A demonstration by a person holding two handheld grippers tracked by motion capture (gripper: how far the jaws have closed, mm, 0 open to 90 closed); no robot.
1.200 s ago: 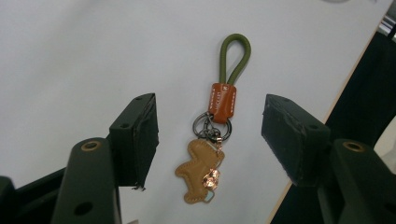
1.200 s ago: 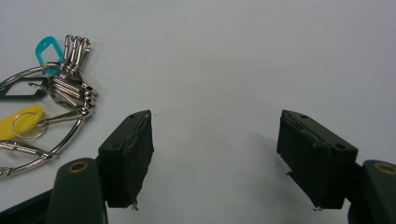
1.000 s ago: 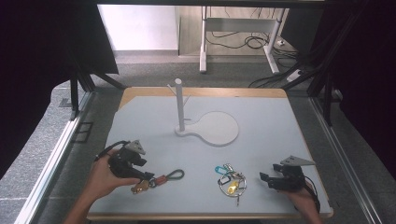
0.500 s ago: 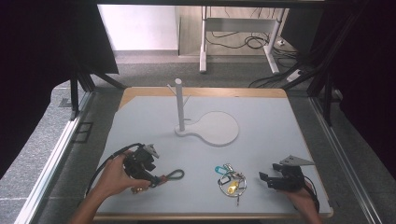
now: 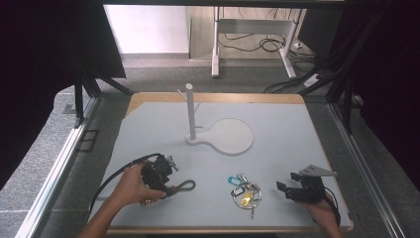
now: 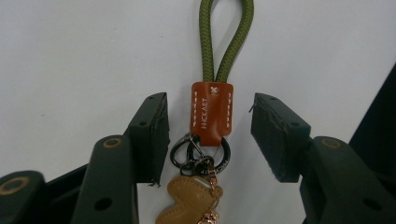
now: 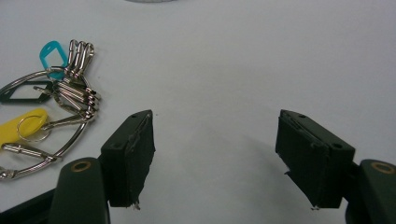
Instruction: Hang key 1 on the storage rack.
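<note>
A keychain lies flat on the white table: a green rope loop [image 6: 226, 42], a brown leather tab [image 6: 211, 112], a dark ring and a tan leather charm. My left gripper [image 6: 208, 100] straddles the tab. Its jaws have just been closing, and a gap still shows on both sides of the tab. In the high view the left gripper [image 5: 167, 188] sits at the front left, with the rope loop [image 5: 186, 185] sticking out to its right. My right gripper [image 5: 287, 182] rests open at the front right, its jaws [image 7: 215, 126] holding nothing.
A bunch of keys [image 5: 244, 191] with a blue tag and a yellow tag lies between the two grippers, left of the right gripper's jaws [image 7: 51, 102]. A white stand with an upright post [image 5: 190, 111] and a round base [image 5: 232, 137] is at mid-table.
The left hand has moved right and down onto the keychain, and its jaws now stand on either side of the tab. The right hand has kept still.
</note>
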